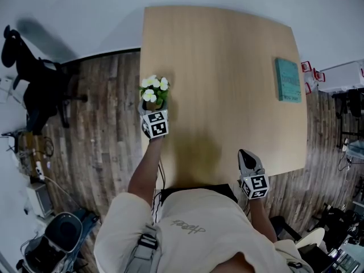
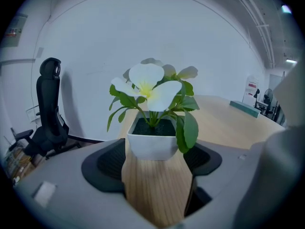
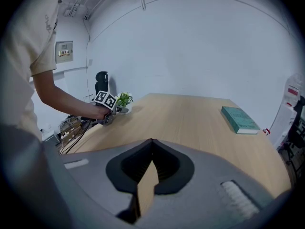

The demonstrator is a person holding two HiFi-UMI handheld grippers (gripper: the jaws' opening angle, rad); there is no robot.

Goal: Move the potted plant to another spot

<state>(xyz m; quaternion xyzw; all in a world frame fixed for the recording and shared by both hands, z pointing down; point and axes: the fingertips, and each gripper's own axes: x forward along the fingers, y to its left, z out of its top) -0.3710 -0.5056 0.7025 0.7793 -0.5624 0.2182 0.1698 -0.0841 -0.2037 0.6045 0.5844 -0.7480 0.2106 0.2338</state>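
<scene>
The potted plant [image 1: 154, 91], white flowers and green leaves in a small white square pot [image 2: 152, 144], stands upright near the left edge of the wooden table [image 1: 227, 67]. My left gripper [image 1: 152, 106] reaches it from the near side. Its jaws stand wide on either side of the pot, which sits on the tabletop between the fingertips, and the pads do not seem to press on it. My right gripper [image 1: 245, 154] rests at the near right edge of the table, jaws closed to a point with nothing in them. In the right gripper view the plant [image 3: 123, 99] shows far off at the left.
A teal book [image 1: 288, 79] lies flat near the table's right edge, also visible as the book [image 3: 239, 119] in the right gripper view. A black office chair [image 1: 34, 78] stands on the wood floor left of the table. A white wall lies beyond the table's far edge.
</scene>
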